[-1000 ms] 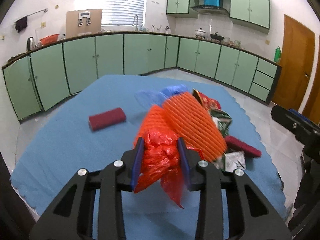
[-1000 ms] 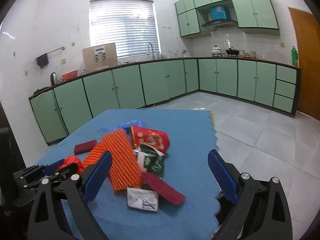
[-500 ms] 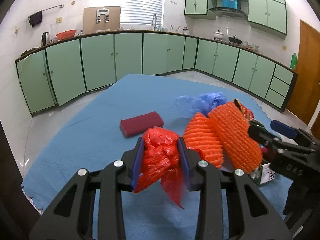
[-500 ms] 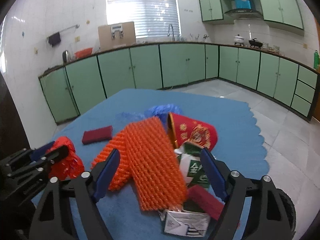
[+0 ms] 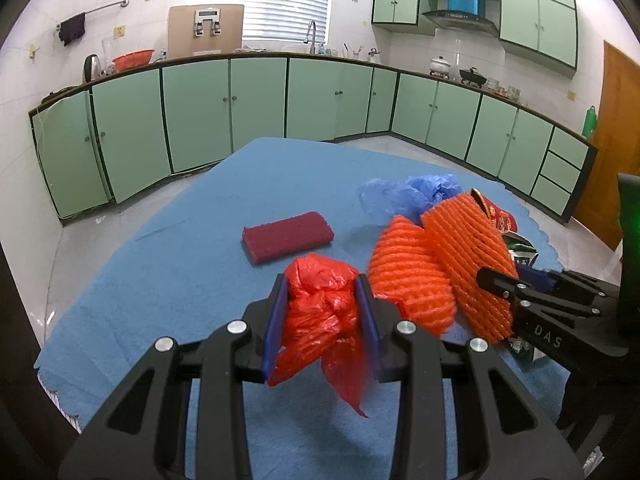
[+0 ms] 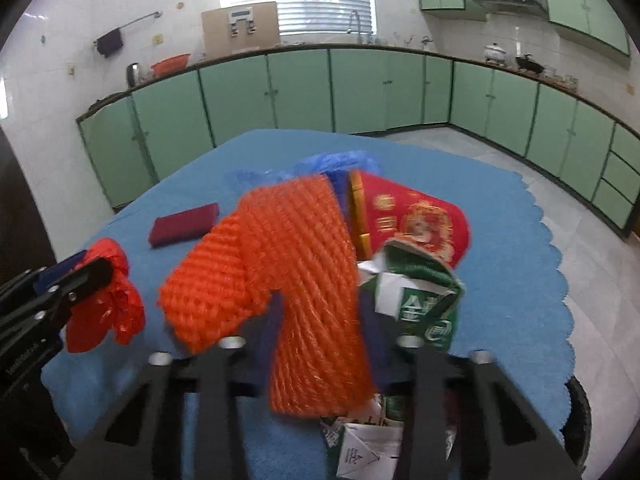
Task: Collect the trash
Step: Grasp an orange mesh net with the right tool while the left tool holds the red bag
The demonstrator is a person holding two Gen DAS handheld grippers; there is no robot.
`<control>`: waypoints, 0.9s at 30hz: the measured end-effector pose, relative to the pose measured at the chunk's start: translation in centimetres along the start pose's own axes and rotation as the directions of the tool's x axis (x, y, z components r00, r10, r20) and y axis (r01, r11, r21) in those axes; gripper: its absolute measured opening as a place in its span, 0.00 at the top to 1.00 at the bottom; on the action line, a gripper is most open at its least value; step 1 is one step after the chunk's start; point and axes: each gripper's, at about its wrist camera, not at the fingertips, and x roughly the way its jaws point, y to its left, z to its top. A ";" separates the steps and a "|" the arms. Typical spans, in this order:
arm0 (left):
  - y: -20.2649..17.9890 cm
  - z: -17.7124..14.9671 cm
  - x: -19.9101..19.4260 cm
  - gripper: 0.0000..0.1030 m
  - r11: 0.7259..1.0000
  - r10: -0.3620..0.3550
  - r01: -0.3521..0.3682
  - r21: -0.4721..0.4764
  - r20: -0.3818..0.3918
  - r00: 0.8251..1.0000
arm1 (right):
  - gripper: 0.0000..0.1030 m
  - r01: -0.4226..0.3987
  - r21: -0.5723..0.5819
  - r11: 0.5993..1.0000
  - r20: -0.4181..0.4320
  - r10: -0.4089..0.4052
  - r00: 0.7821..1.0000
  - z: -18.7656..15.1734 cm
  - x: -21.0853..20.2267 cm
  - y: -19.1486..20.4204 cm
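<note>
The right hand-held gripper [image 6: 320, 344] is closing around the orange foam net [image 6: 304, 280] (light, squashy, best pinched mid-body); the left hand-held gripper [image 5: 322, 324] clamps a crumpled red plastic bag [image 5: 320, 312].

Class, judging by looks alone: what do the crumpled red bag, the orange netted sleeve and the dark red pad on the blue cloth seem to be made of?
Red bag: thin glossy plastic film, shiny crinkles.
Orange netted sleeve: probably foam mesh, puffy open lattice, matte.
Dark red pad: likely fibrous scouring material, dull and fuzzy-looking; uncertain.
</note>
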 end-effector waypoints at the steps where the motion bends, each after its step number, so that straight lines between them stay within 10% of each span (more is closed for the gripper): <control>1: 0.0 0.0 0.0 0.68 1.000 -0.001 0.001 0.000 0.001 1.000 | 0.80 -0.005 -0.001 1.000 0.004 0.005 1.000 0.0 -0.2 0.0; 27: -5.9 2.4 -3.8 0.68 0.988 -0.138 0.131 0.076 0.094 0.986 | 0.88 -0.076 0.091 0.993 0.221 0.054 0.974 2.9 -12.0 -4.1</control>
